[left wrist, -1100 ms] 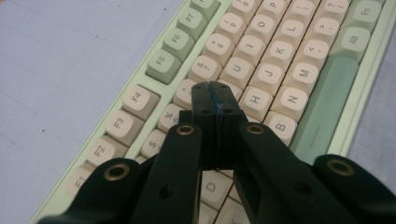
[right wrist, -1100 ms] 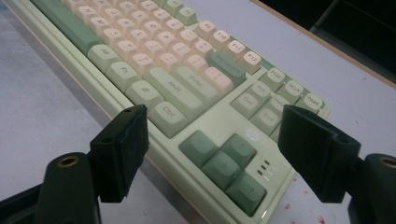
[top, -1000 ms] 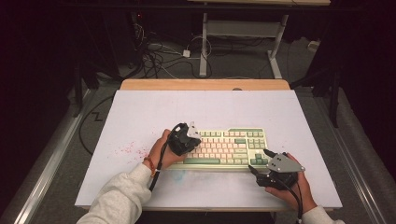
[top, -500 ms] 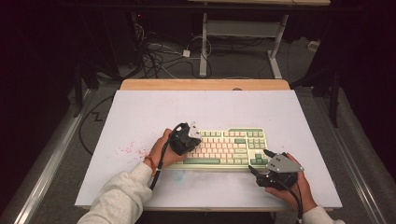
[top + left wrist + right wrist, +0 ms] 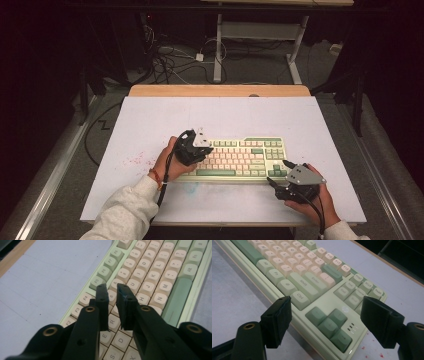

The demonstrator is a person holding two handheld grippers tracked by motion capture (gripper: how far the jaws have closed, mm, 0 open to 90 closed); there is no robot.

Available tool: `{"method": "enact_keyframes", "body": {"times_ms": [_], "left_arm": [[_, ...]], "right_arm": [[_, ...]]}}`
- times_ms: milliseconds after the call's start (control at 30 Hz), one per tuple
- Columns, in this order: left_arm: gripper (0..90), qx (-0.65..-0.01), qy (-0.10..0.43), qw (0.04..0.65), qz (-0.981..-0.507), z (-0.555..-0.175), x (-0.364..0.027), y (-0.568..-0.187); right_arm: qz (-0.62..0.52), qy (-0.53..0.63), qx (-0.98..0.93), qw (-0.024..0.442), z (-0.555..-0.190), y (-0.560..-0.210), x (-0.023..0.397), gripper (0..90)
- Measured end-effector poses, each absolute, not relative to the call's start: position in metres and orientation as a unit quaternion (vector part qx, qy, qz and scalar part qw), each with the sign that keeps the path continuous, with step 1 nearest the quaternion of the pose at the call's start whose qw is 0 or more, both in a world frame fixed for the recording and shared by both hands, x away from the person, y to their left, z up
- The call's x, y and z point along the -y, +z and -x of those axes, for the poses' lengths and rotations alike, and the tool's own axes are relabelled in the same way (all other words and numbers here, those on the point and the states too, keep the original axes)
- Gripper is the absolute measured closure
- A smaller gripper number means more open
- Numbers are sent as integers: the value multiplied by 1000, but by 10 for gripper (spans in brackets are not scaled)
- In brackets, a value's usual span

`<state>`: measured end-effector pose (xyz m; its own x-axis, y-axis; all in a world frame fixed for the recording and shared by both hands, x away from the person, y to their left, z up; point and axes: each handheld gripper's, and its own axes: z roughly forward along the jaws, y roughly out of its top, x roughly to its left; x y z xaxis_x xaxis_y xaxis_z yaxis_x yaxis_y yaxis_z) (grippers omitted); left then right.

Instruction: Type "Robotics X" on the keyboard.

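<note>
cream-and-green plastic keyboard (image 5: 240,158): near-centre of white counter (image 5: 150,125) | left gripper (image 5: 112,288): over left keys, jaws just opening, slim gap, nothing held | right gripper (image 5: 325,315): jaws wide apart astride keyboard's near-right corner

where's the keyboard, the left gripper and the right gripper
keyboard (image 5: 235,159), high view, on the cream keys in its middle
left gripper (image 5: 112,291), left gripper view, midway between its two jaw tips
right gripper (image 5: 325,306), right gripper view, midway between its wide-apart jaw tips
</note>
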<state>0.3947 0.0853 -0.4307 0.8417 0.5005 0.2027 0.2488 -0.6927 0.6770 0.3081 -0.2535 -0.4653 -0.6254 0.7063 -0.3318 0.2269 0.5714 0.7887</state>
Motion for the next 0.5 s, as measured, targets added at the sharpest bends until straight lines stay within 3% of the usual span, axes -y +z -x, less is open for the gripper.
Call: {"method": "enact_keyframes", "body": {"times_ms": [200, 500], "left_arm": [[688, -207, 201, 344, -894, -390, -90, -427], [405, -208, 234, 361, -878, -381, -98, -423]], "right_arm": [[-283, 366, -825, 324, -308, -466, 253, 255], [-283, 364, -827, 321, -309, -467, 253, 255]]}}
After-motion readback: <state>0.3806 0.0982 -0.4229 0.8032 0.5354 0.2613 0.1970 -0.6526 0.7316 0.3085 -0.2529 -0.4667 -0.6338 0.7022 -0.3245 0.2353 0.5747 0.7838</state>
